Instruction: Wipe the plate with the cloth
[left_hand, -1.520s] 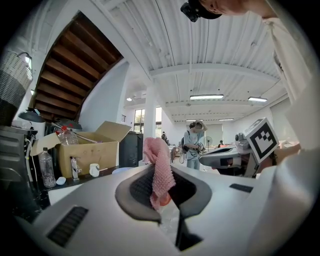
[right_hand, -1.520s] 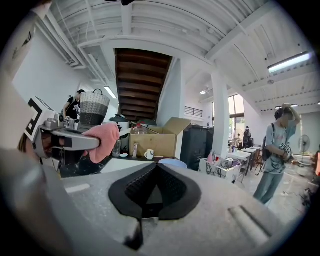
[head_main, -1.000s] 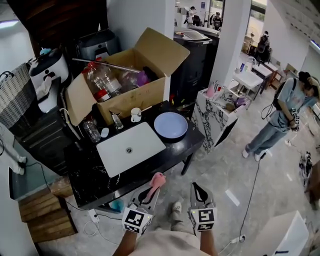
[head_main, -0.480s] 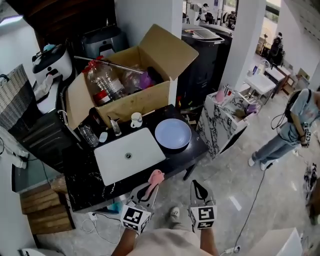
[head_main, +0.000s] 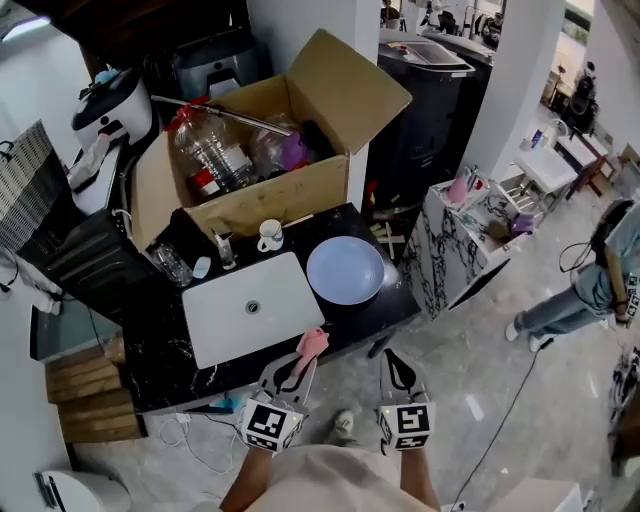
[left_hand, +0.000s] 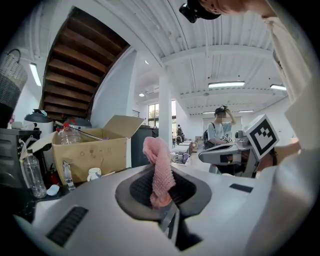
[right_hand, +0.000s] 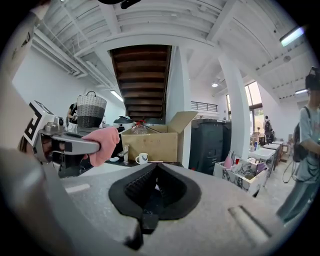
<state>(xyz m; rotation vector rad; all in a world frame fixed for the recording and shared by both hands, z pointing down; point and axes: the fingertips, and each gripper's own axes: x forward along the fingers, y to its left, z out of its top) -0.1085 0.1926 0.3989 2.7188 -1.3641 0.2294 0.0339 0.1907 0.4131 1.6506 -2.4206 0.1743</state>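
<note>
In the head view a round pale-blue plate (head_main: 345, 270) lies on the black counter (head_main: 175, 350), just right of a white sink (head_main: 253, 308). My left gripper (head_main: 291, 372) hangs off the counter's near edge, shut on a pink cloth (head_main: 312, 343) that sticks up past its tips. In the left gripper view the cloth (left_hand: 159, 170) stands between the closed jaws of that gripper (left_hand: 161, 182). My right gripper (head_main: 398, 372) is beside it, shut and holding nothing; in its own view the right gripper (right_hand: 156, 181) shows jaws meeting. Both grippers are short of the plate.
An open cardboard box (head_main: 270, 150) full of bottles stands behind the sink, with a white mug (head_main: 268, 235) and a small bottle (head_main: 224, 250) before it. A black bin (head_main: 430, 90) and a marbled stand (head_main: 465, 230) are at the right. A person (head_main: 600, 285) stands far right.
The view has shifted, so the counter and plate sit slightly closer and more centred. Both grippers keep their places before the counter edge, and the left one still holds the cloth.
</note>
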